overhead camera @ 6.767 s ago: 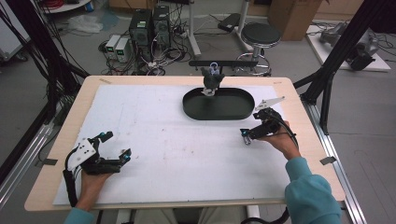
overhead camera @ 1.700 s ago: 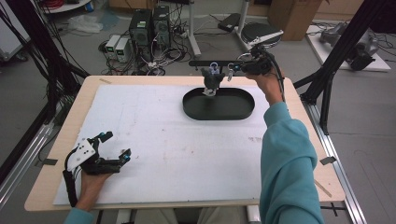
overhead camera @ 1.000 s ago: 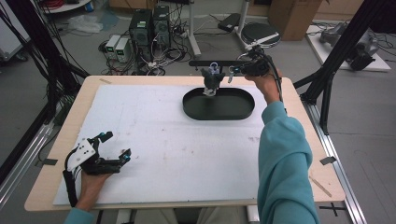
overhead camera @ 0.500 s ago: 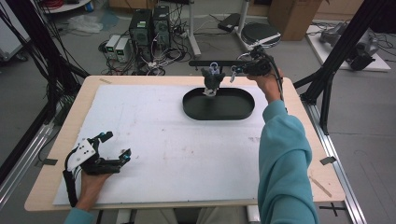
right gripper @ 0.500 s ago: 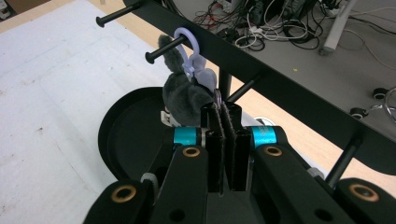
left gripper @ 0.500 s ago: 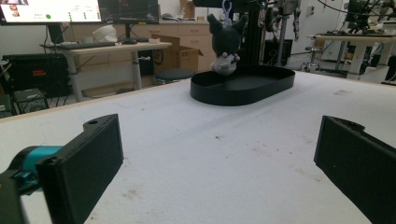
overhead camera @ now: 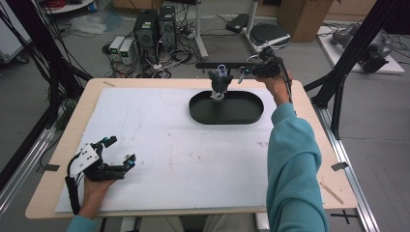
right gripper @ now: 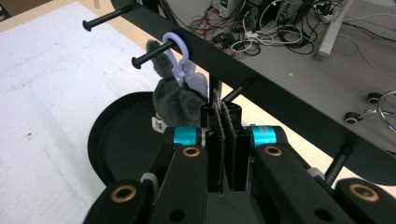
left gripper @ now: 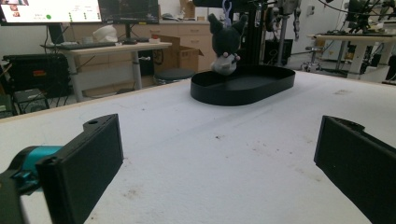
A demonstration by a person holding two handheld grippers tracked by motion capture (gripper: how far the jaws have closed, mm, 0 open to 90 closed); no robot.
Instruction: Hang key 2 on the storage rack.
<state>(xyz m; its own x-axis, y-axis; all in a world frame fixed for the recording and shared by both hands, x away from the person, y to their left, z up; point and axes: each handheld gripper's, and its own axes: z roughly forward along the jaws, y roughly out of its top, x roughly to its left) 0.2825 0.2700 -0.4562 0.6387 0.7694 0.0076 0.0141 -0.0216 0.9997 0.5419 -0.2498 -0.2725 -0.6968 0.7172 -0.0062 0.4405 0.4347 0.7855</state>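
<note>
Jaws of right gripper [right gripper: 223,140] closed beside hanging plush toy [overhead camera: 220,83] over empty black tray [overhead camera: 226,110], left gripper [overhead camera: 112,153] jaws open on near-left desk [overhead camera: 193,150].

Black two-jaw left gripper [overhead camera: 119,154] rests low with jaws wide apart; black right gripper [overhead camera: 246,72], arm outstretched, has jaws pressed together

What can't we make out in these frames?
- Right gripper view: jaws pressed together near a peg; whether anything is pinched between them is hidden by the pads.
- High view: right gripper tips too small to read.
- Plush: its front faces away in the right gripper view; small and soft in the left gripper view.
- Rack: post base hidden behind the plush, above the tray.
</note>
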